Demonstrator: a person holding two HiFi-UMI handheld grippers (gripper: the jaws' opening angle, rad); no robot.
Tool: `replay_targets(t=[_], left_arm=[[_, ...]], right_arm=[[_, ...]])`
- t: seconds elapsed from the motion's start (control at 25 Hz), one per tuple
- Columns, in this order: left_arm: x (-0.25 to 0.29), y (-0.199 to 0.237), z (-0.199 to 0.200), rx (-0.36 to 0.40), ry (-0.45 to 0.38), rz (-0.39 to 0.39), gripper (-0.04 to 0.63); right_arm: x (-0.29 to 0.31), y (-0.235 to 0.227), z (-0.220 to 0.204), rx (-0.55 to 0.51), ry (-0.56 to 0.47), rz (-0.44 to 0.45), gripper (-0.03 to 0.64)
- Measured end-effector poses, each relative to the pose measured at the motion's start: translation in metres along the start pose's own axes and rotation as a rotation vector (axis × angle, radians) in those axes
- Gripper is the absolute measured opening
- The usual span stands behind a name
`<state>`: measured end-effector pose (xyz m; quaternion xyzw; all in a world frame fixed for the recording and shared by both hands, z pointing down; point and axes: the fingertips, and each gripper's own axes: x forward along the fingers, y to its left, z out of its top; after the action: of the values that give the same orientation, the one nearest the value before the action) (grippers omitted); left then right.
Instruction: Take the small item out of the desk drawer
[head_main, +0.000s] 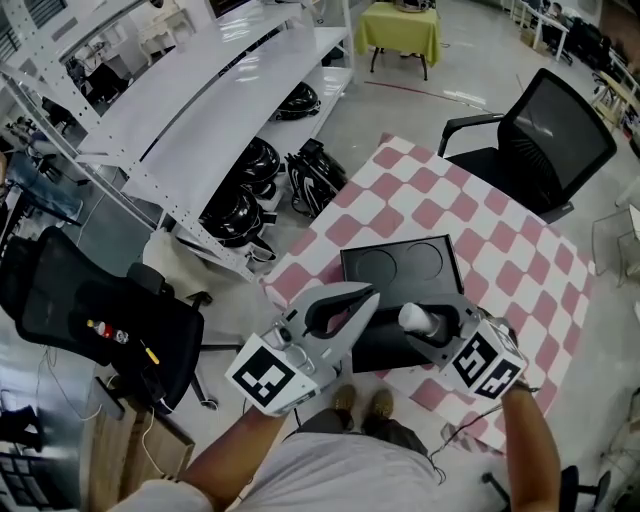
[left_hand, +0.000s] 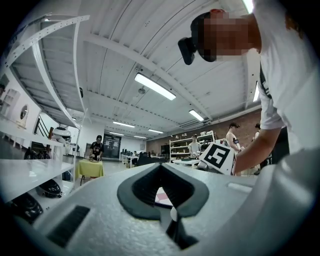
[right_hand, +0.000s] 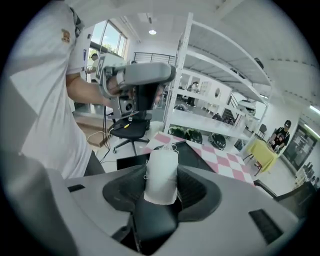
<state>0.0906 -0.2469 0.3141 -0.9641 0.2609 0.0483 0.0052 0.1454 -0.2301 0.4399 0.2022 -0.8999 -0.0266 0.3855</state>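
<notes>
Pinching white roll (right_hand: 161, 175): right gripper (right_hand: 160, 196).

The left claw (head_main: 368, 298) and right claw (head_main: 428, 325) cover the near half of the black box (head_main: 400, 262), hiding its front. The lower end of the small white item (right_hand: 161, 172) is buried between the right claw's jaws. Its material cannot be told.

A big open lab or workshop hall. Long white metal shelves (head_main: 200, 110) on the left hold black helmets (head_main: 235, 215). There are a bare grey floor (head_main: 420, 110), office chairs (head_main: 545, 140), ceiling strip lights (left_hand: 155, 86), and people (left_hand: 97, 146) at far work tables (left_hand: 90, 167).
</notes>
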Motion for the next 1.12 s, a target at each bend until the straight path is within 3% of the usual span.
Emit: replay_targets(t=[0.48,0.88,1.12], left_arm=[[0.008,-0.016,0.028,0.029,-0.044,-0.055,0.014],[0.005,-0.033,0.052,0.063,-0.079,-0.103,0.015],[0.004,-0.044,0.060,0.067,-0.098,-0.124,0.014]], right_arm=[[-0.082,-0.015,0.077,0.201,-0.458,-0.141,0.167],[-0.140,-0.016,0.107,0.247,-0.773,-0.261,0.167],[-0.158,-0.012,0.108,0.277,-0.847,-0.295,0.167]])
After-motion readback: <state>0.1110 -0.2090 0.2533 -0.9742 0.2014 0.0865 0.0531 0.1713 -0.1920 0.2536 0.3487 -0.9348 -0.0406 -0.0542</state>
